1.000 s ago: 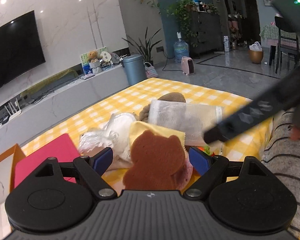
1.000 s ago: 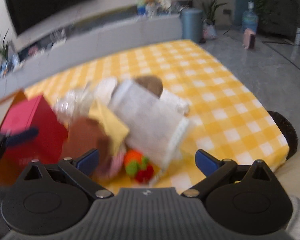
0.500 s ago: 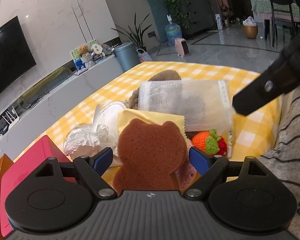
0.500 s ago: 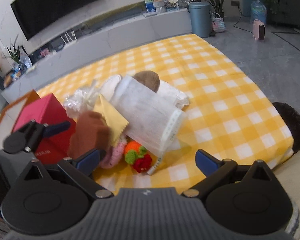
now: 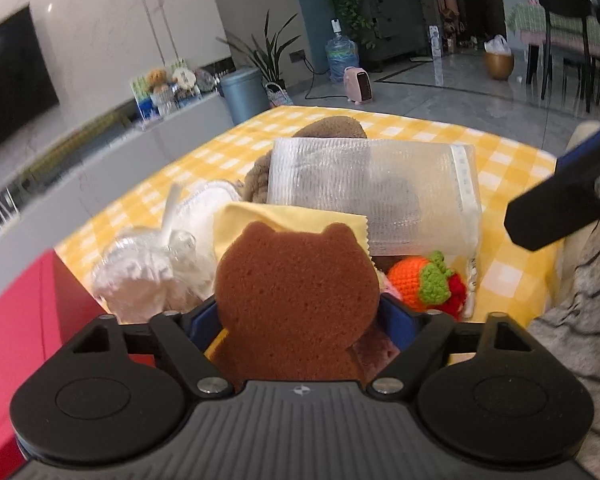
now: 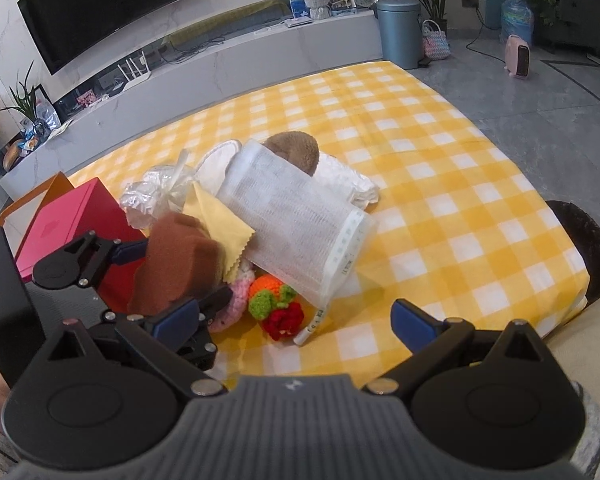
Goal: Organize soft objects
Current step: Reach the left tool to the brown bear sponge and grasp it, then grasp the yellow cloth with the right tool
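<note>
My left gripper [image 5: 298, 316] is shut on a brown bear-shaped sponge [image 5: 296, 288]; in the right wrist view the sponge [image 6: 176, 264] sits between its blue fingers [image 6: 130, 250]. Behind it lies a heap of soft things: a yellow cloth [image 6: 220, 222], a white mesh bag [image 6: 296, 216], an orange and red crochet toy [image 6: 276, 306], a pink crochet piece [image 6: 232, 304], a crinkled clear bag [image 6: 156, 194], a brown plush [image 6: 296, 150]. My right gripper [image 6: 292, 320] is open and empty, near the table's front edge.
A red box [image 6: 72, 224] stands at the table's left, with an orange box [image 6: 32, 200] behind it. The yellow checked tablecloth [image 6: 440, 184] covers the table. A white folded cloth [image 6: 348, 184] lies behind the mesh bag.
My left gripper has closed in on the brown sponge. My right gripper has pulled back toward the front right, its view now steady.
</note>
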{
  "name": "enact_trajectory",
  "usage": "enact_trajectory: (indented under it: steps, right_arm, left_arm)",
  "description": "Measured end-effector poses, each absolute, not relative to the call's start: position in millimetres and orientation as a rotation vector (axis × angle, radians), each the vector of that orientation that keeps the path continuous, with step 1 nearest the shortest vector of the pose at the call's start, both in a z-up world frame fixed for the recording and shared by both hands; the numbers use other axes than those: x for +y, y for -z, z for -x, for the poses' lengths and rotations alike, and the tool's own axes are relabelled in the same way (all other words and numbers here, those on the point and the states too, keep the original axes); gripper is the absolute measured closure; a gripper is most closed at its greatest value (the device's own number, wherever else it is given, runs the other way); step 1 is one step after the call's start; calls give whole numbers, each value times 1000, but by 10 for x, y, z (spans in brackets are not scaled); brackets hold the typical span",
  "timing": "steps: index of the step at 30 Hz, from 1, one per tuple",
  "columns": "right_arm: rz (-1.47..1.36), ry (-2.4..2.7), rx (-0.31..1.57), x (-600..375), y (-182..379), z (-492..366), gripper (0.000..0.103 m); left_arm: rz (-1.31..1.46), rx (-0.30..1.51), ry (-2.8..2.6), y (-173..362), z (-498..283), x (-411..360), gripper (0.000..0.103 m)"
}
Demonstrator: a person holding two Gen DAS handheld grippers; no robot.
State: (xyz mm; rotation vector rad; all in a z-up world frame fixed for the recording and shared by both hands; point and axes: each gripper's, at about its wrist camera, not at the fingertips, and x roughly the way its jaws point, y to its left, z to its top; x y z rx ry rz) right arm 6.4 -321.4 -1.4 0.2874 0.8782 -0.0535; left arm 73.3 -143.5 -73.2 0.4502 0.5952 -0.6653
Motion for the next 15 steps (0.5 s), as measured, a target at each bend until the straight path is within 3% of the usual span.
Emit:
enact_trajectory:
  steps: [4,15]
  right_arm:
    - [-285,59,881,-3200,19,-79,3]
    - [-286,11,835,-3138,-22,-88,3]
  left_arm:
    - [-404,579,679,632,-677,-1338,19]
    - [-180,479,519,-189,-287,-678,18]
